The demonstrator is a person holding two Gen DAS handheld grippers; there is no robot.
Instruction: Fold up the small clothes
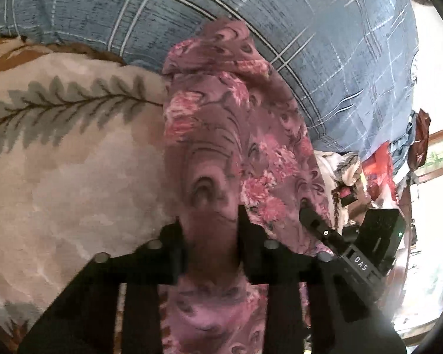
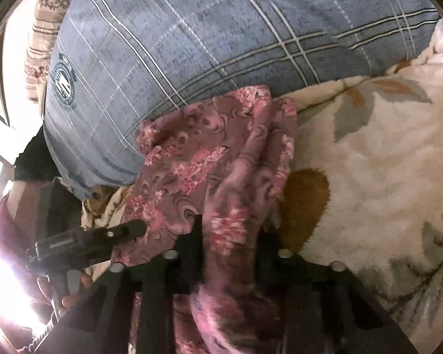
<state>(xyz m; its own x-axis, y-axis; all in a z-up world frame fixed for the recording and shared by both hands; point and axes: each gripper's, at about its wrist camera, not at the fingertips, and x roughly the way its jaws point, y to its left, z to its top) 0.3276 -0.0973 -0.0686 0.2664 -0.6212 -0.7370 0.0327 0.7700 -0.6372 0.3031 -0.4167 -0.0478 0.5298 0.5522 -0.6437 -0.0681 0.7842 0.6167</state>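
We recorded both grippers clamped on the same garment. In the left wrist view the left gripper (image 1: 211,230) had its black jaws drawn narrow, a bunched fold of the floral cloth (image 1: 221,135) pinched between them; the fingertips themselves were buried in fabric and motion-blurred, so we could not make out the exact contact edge. The right gripper (image 2: 229,236) was likewise narrow, closed on a thick twisted roll of the same cloth (image 2: 209,159), its right finger half hidden behind the roll.

The cloth was thin, soft and mauve, with pink flowers and dark swirl marks, gathered into a long rumpled ridge running away from the jaws. It lay on a plush cream blanket (image 1: 73,162) printed with grey-green fern leaves and brown patches, its far end resting against a blue plaid pillow (image 2: 192,35), smooth-woven with a round crest.

At the frame edges each view showed the other gripper's black body. A hand (image 2: 71,292) was partly visible, washed out by glare. A cluttered heap of red and white items (image 1: 378,171) farther off was too small to identify.
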